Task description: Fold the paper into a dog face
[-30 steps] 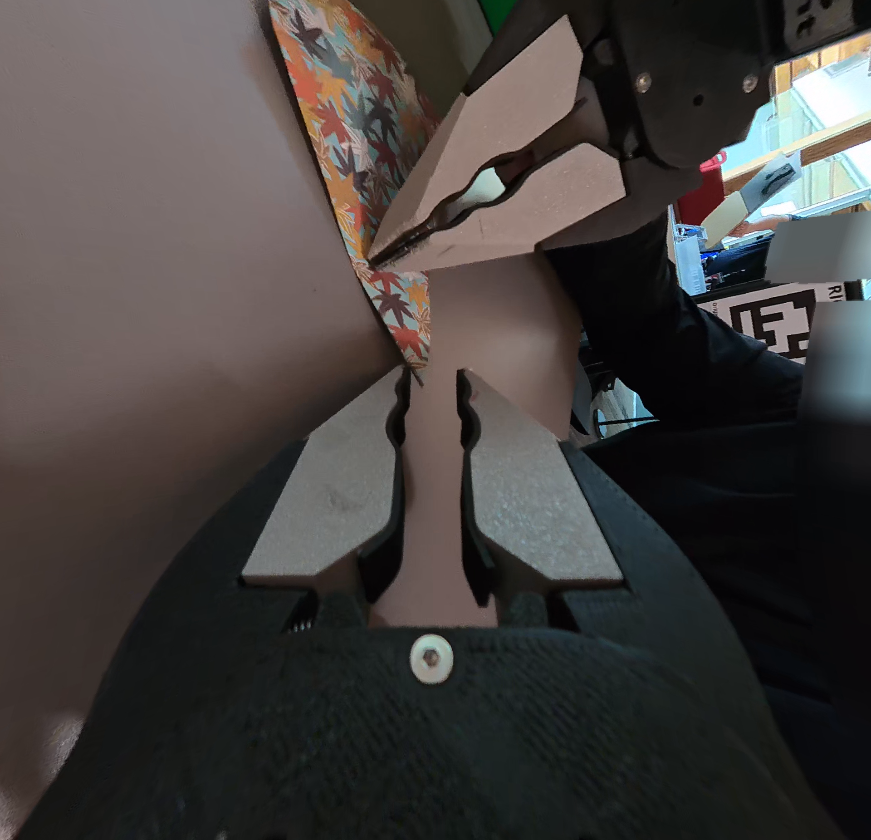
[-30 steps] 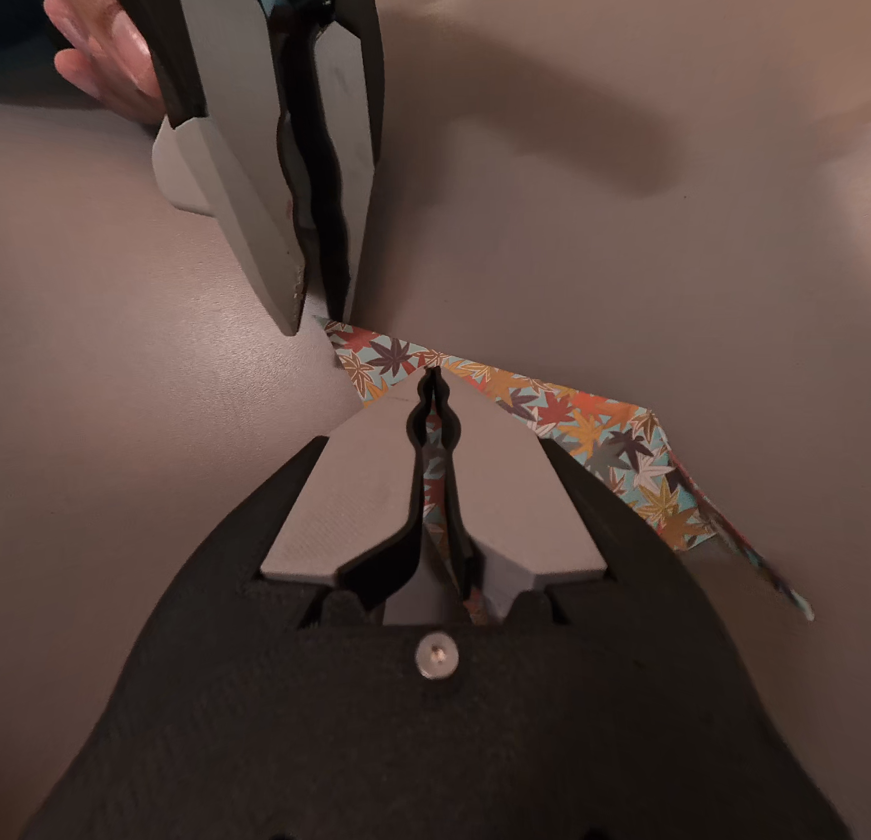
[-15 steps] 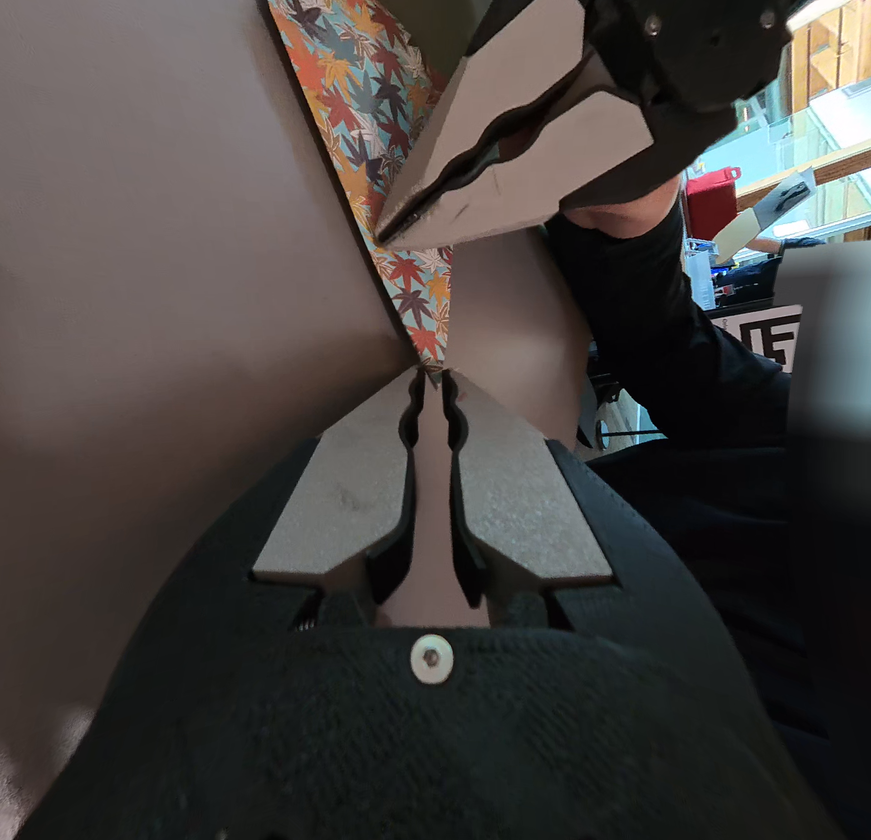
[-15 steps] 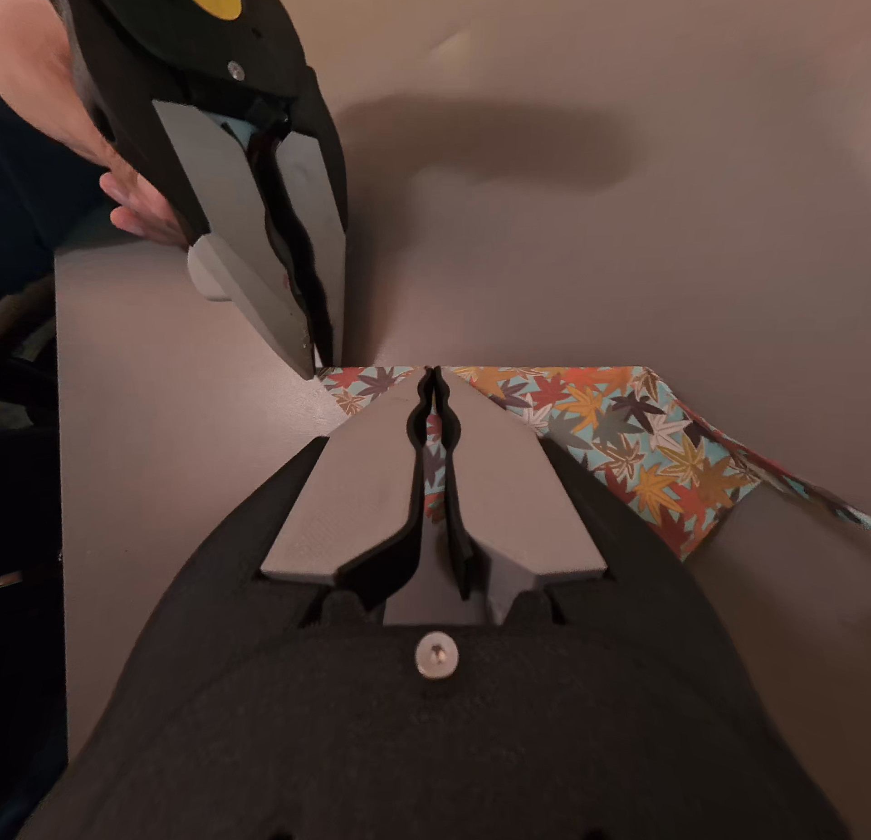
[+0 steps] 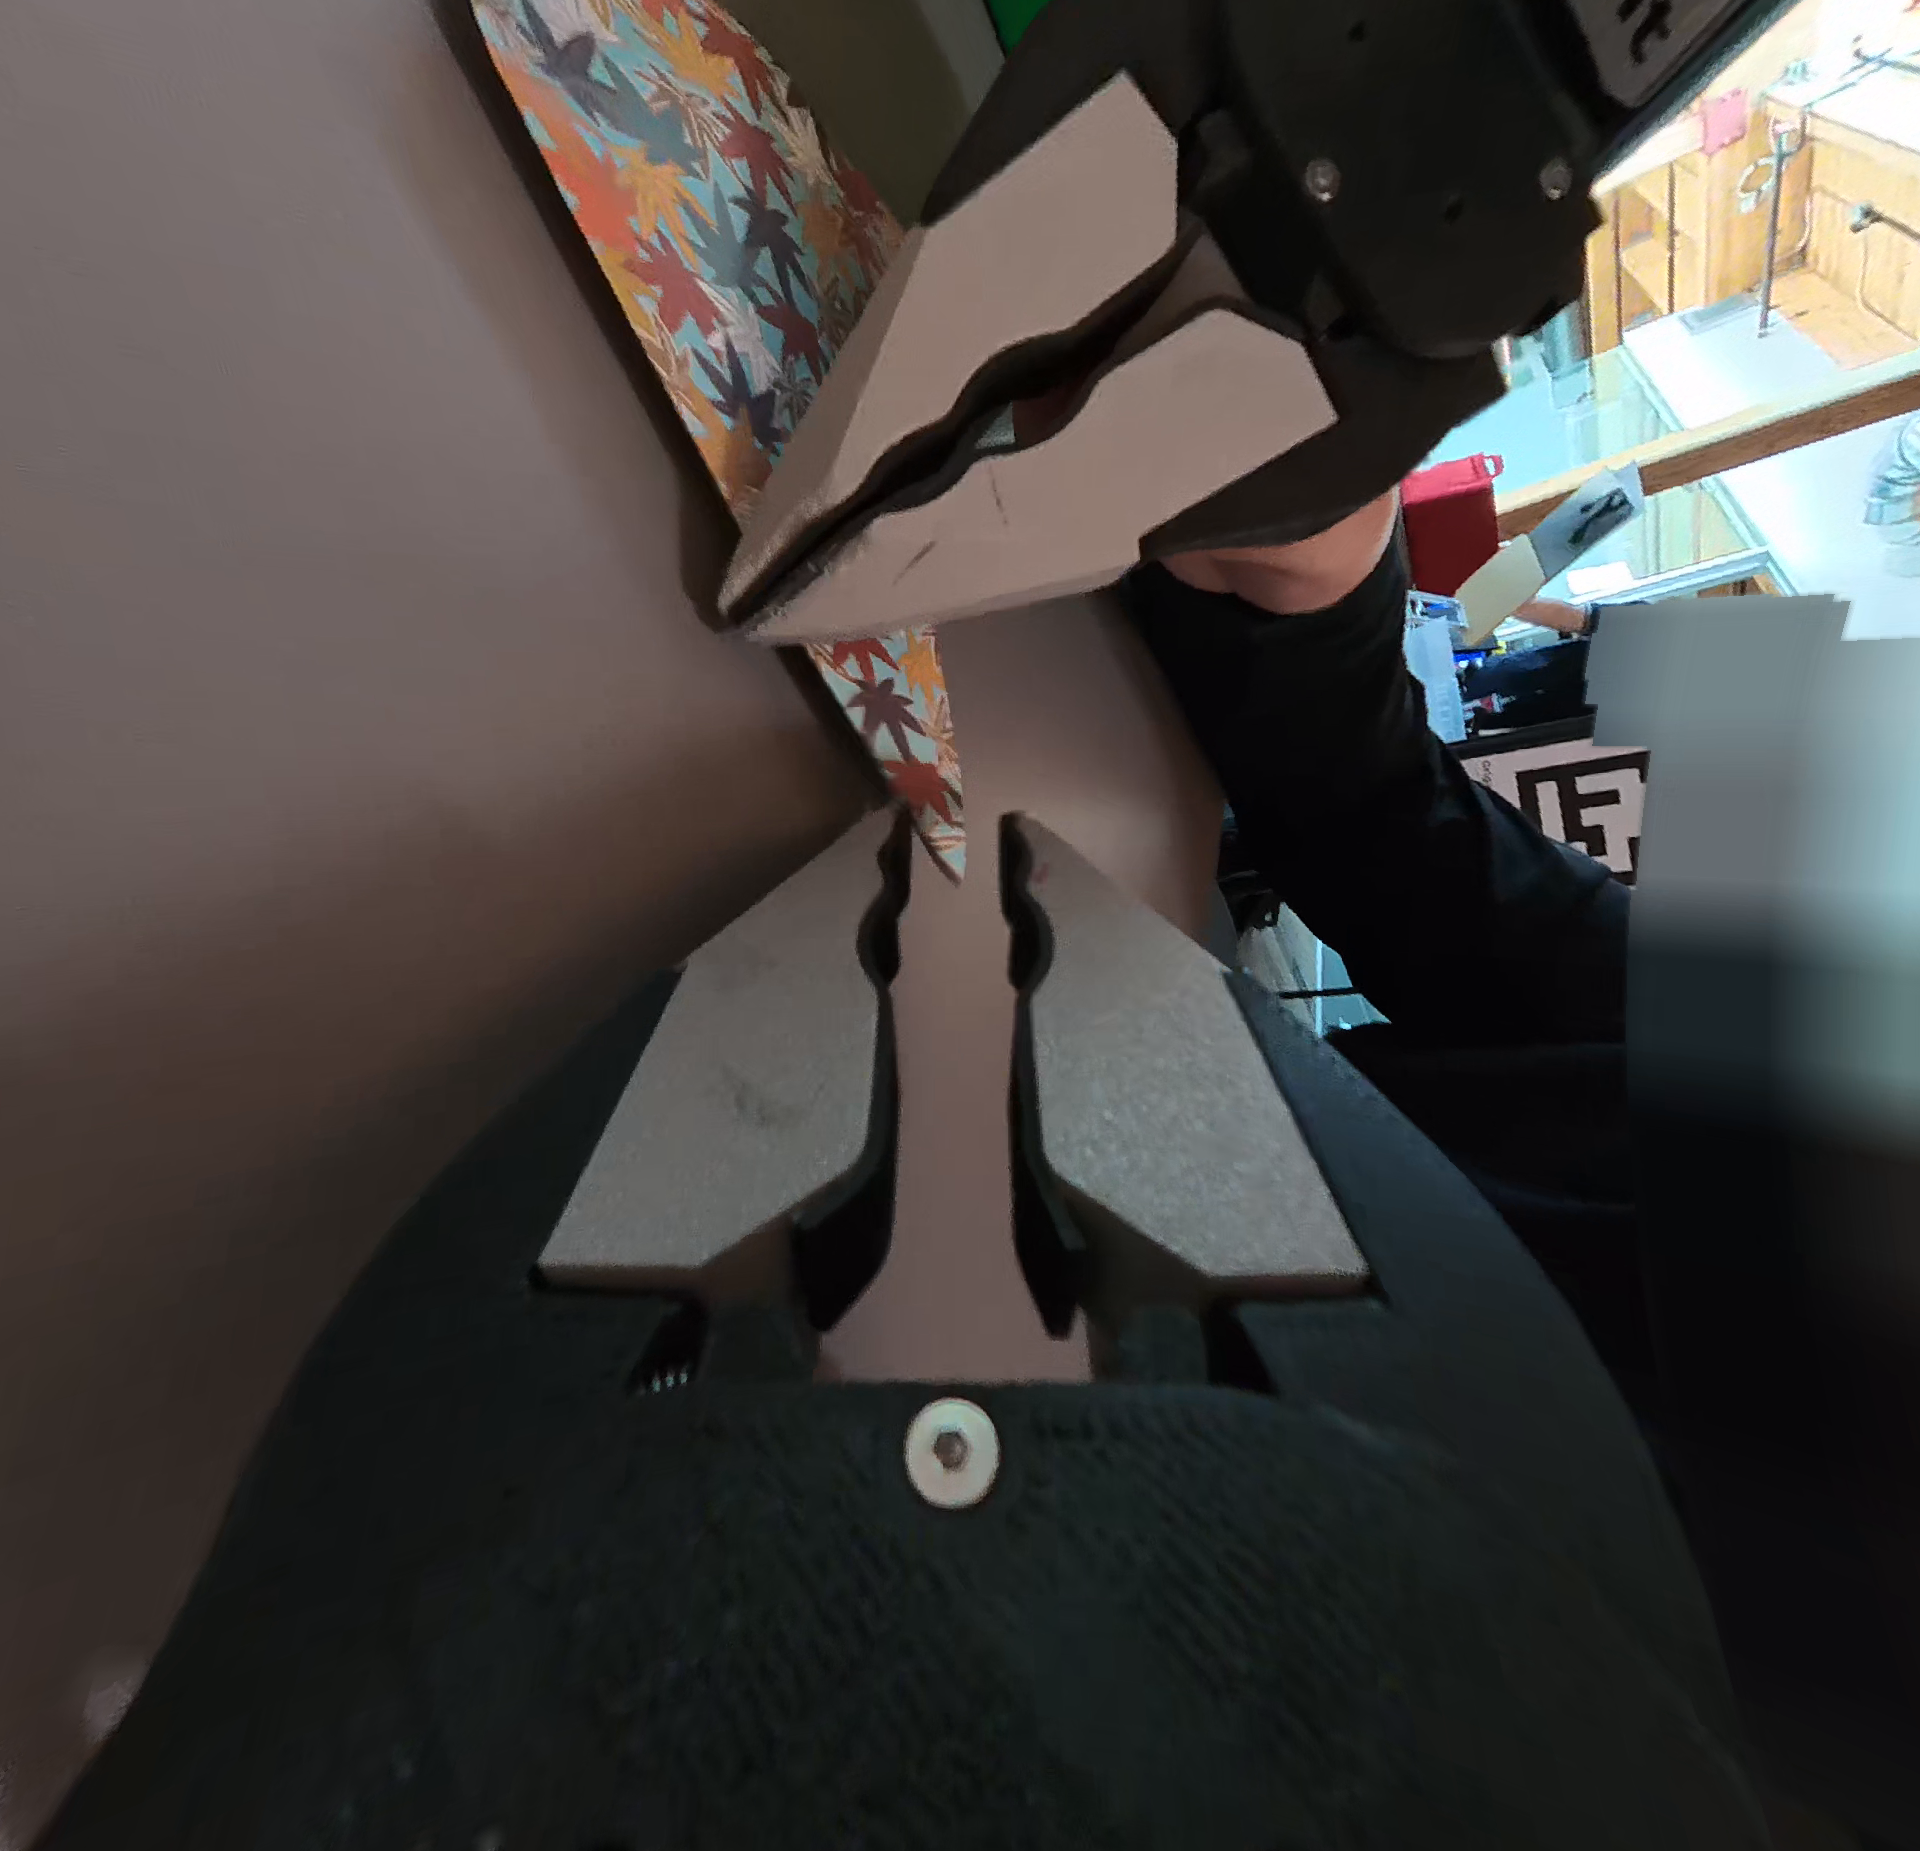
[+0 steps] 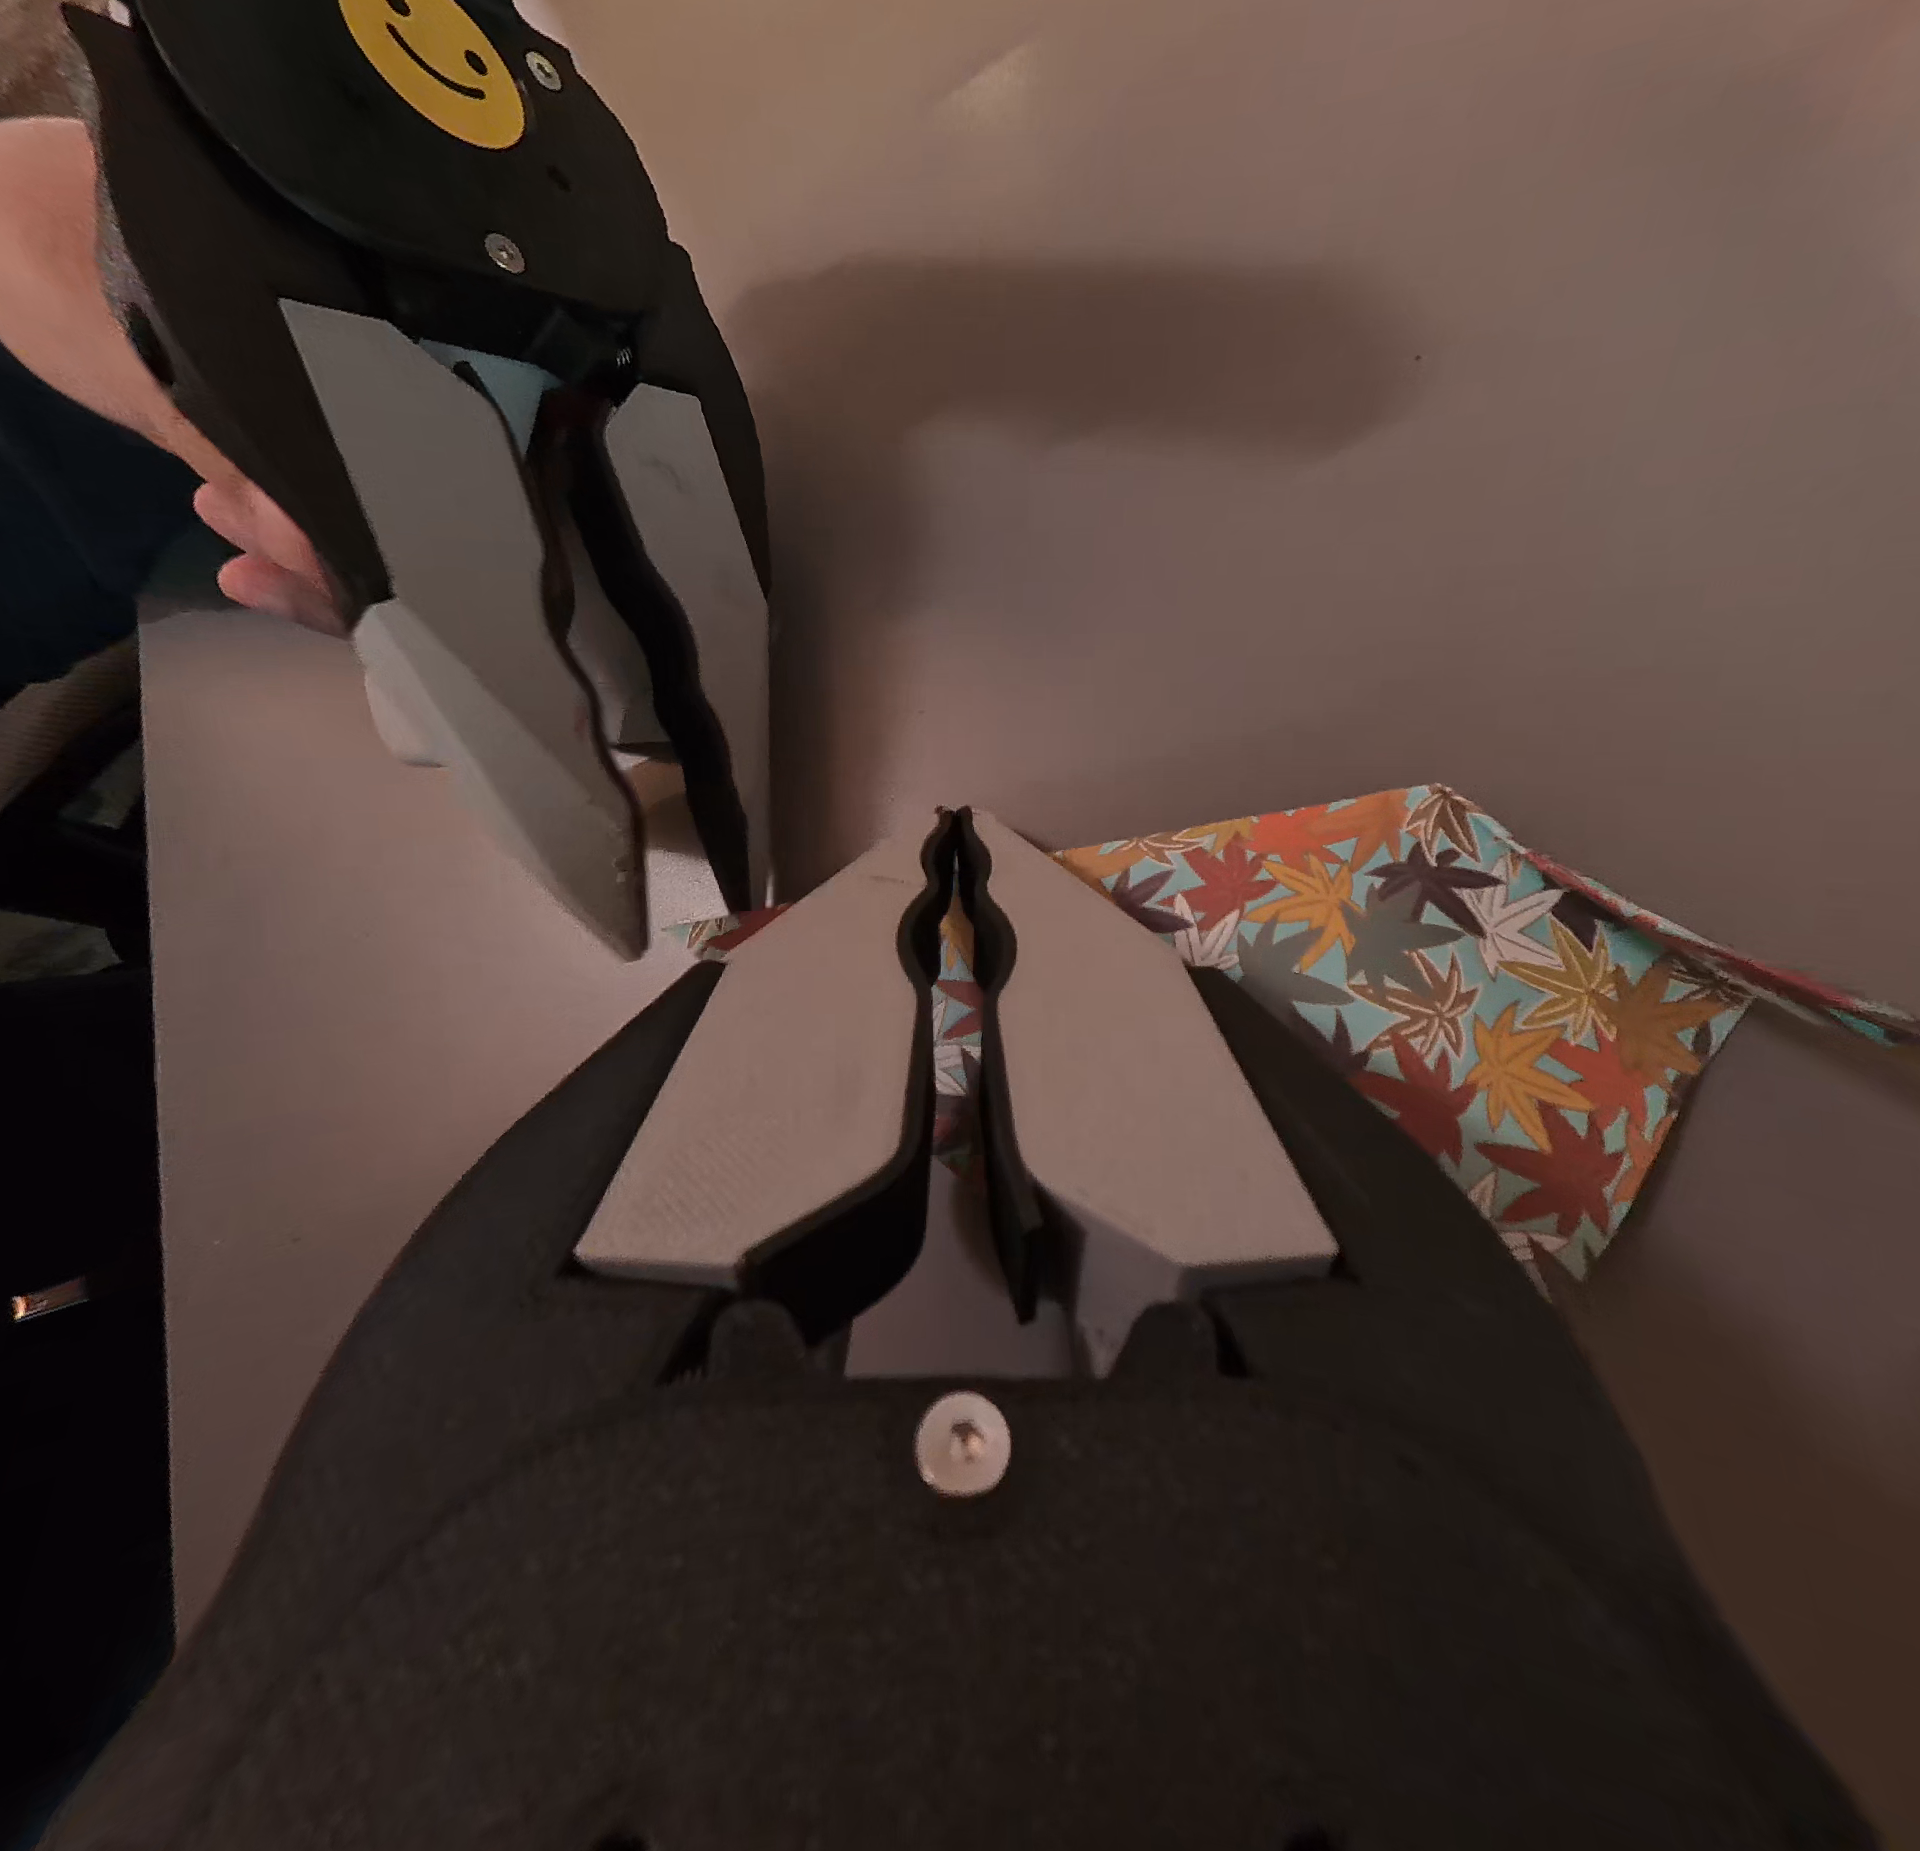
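My right gripper (image 6: 958,814) is pinched flat on the leaf-patterned paper (image 6: 1455,980), pressing it against the brown table (image 6: 1247,451). My left gripper (image 5: 954,830) (fingers parted) hovers at the paper's near corner, gripping nothing.

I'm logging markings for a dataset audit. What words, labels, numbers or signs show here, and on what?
White label on the right gripper: dark lettering, cut off by the frame; not transcribed.
Black-and-white code marker in the background: print beside it too small to read.
Yellow smiley sticker on the left gripper: a sign, no words.
Paper: leaf pattern only, no text.
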### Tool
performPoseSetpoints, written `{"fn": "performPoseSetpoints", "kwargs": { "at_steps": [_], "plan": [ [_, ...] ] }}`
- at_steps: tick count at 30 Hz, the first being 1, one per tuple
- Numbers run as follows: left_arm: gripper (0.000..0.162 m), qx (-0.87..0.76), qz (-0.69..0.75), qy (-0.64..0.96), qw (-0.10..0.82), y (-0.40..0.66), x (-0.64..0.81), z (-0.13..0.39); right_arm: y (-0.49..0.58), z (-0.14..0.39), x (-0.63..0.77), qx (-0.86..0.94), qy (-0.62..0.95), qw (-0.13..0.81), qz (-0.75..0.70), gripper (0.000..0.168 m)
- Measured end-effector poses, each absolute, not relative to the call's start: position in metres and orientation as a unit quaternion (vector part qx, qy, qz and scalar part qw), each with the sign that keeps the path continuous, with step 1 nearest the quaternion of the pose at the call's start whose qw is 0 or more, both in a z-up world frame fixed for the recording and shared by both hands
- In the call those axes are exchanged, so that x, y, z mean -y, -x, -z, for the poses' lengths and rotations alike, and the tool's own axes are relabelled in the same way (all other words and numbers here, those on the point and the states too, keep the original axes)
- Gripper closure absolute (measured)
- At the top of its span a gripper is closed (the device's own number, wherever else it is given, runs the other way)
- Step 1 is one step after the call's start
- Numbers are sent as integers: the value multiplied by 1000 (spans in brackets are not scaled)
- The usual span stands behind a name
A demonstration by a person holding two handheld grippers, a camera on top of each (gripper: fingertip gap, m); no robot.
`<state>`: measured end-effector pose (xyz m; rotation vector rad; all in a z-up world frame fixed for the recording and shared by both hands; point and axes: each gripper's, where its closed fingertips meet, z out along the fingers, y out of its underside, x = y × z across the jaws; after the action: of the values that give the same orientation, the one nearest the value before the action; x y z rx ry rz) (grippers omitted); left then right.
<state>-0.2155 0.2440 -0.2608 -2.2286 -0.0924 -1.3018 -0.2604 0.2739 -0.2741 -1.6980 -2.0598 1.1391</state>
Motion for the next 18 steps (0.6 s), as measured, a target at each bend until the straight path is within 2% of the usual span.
{"fn": "performPoseSetpoints", "kwargs": {
  "at_steps": [1,2,10,15,16,17,18],
  "plan": [
    [159,38,483,828,281,216,-247,260,260,274,-273,705,581,118,-390,168],
    [162,41,480,828,286,217,-249,260,260,275,-272,706,580,117,-389,168],
    [162,32,480,832,277,217,-245,261,257,268,-274,716,567,125,-388,168],
    [162,37,480,827,290,227,-245,258,234,243,-270,779,478,156,-376,168],
    [162,40,482,824,296,230,-246,256,231,241,-271,791,461,175,-362,165],
    [162,45,486,819,302,234,-247,254,227,240,-268,807,441,185,-348,144],
    [162,51,487,816,307,238,-248,252,221,242,-263,824,418,186,-335,136]
  ]
}}
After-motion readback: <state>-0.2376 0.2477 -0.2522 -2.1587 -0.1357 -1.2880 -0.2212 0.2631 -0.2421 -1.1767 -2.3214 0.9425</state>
